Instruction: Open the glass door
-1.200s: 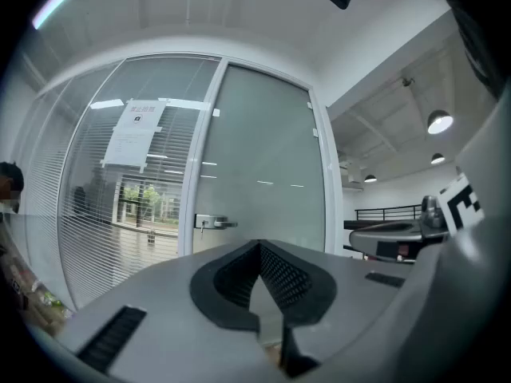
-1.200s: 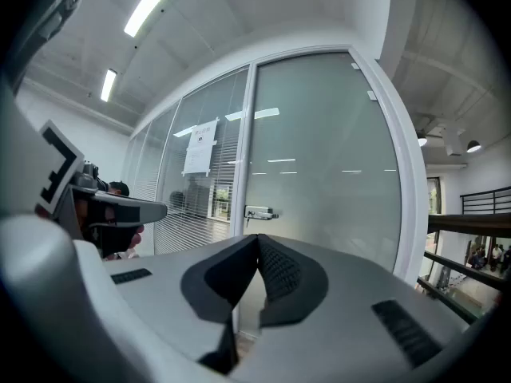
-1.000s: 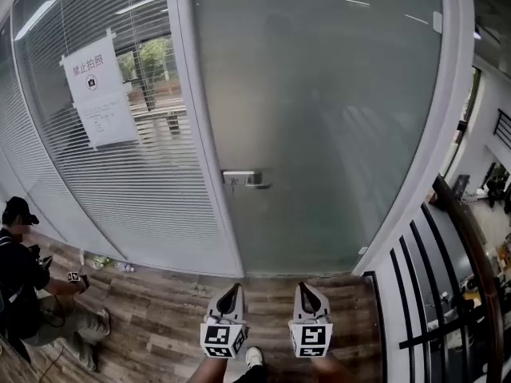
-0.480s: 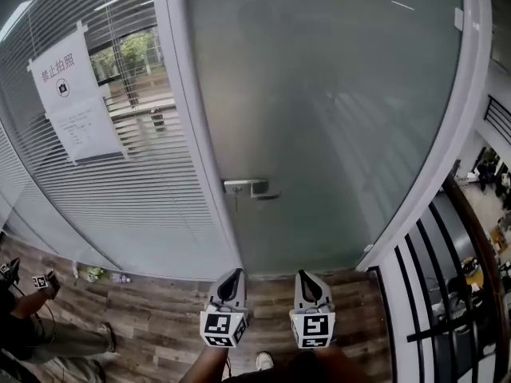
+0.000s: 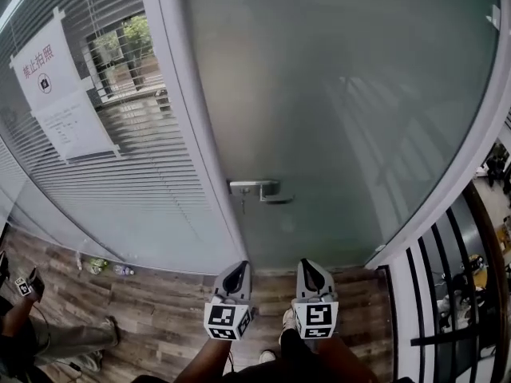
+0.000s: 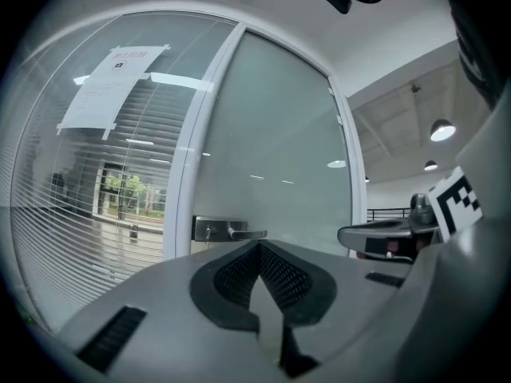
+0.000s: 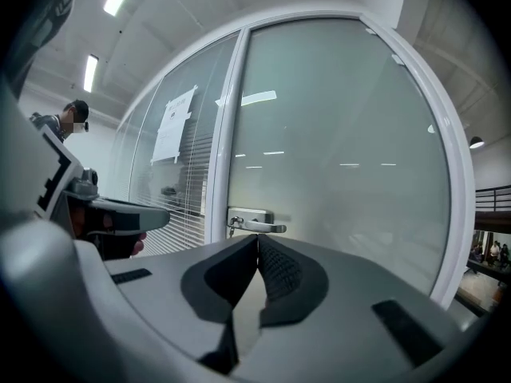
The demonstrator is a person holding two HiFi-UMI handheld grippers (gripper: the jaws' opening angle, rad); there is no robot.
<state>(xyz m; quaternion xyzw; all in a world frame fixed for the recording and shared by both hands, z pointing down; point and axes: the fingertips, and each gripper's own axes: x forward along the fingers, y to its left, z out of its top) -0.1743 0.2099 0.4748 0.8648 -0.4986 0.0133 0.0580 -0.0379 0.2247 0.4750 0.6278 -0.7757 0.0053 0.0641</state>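
Note:
A frosted glass door point(image 5: 319, 102) in a white frame stands shut ahead of me. Its metal lever handle point(image 5: 267, 193) sits at the door's left edge, with a lock plate beside it; the handle point(image 6: 231, 231) shows ahead in the left gripper view and the handle point(image 7: 257, 225) in the right gripper view. My left gripper point(image 5: 236, 274) and right gripper point(image 5: 309, 273) are side by side low in the head view, pointing level at the door and well short of it. Both are shut with nothing between the jaws.
Left of the door is a glass wall with blinds point(image 5: 120, 158) bearing a white paper notice point(image 5: 57, 86). A black railing point(image 5: 435, 309) runs at the right. A person point(image 5: 32, 329) sits on the wooden floor at the lower left.
Both grippers and my view have moved forward towards the door; the handle looks larger and nearer. The seated person has slid towards the left edge of the head view.

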